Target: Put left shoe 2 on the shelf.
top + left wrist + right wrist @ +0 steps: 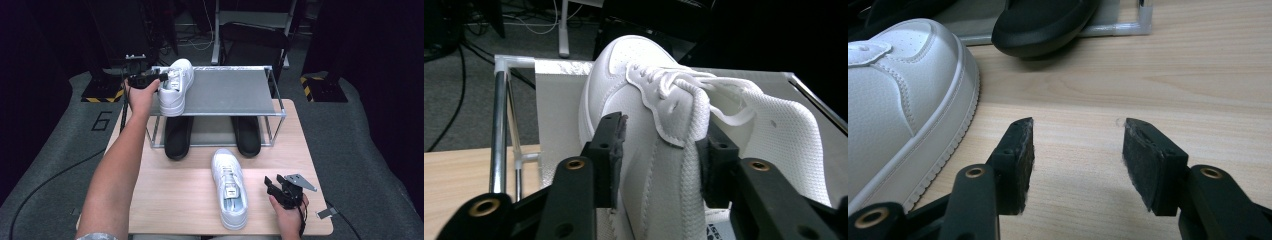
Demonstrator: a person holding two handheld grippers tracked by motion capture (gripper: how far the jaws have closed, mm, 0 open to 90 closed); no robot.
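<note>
A white shoe point(176, 90) stands on the left end of the grey top shelf point(230, 92) of a metal rack, toe pointing away. My left gripper point(162, 77) is shut on the side wall of that shoe point(639, 85) by the collar, one jaw outside and one inside, seen close in the left gripper view point(661, 135). A second white shoe point(231, 187) lies on the wooden table in front of the rack. My right gripper point(272, 184) rests just right of it, open, with bare wood between its jaws point(1078, 135); the shoe's toe point(893, 100) is to its left.
Two black shoes point(178, 137) point(248, 135) sit on the rack's lower level, toes sticking out onto the table point(180, 200); one black toe point(1043, 22) lies ahead of my right gripper. The right part of the top shelf is bare. Dark floor and cables surround the table.
</note>
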